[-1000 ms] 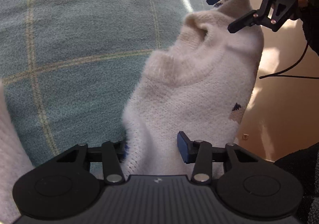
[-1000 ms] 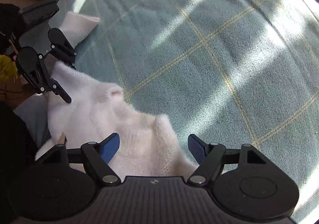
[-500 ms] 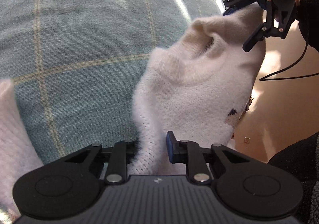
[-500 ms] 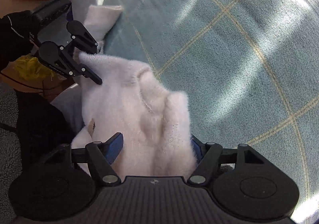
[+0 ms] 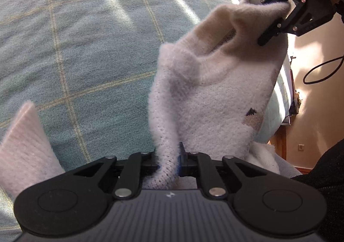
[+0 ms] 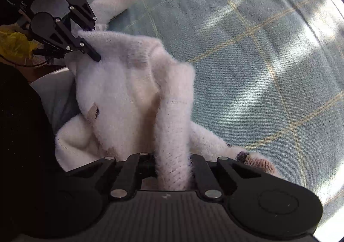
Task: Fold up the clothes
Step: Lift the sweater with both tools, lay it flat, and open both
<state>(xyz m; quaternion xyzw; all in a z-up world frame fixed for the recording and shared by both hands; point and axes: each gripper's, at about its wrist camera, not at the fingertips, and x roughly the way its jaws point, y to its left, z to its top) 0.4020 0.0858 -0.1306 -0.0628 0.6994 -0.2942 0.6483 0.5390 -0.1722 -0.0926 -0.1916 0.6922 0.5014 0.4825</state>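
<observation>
a teal bedspread (image 5: pixel 86 52) with thin yellow check lines fills the background, streaked with sunlight. above it a fuzzy white sock (image 5: pixel 210 82) hangs stretched between two black grippers. the left gripper (image 5: pixel 168 161) pinches one end tight; the right gripper (image 6: pixel 172 161) is clamped on the other. a second white sock (image 5: pixel 23 141) lies nearby on the bedspread.
</observation>
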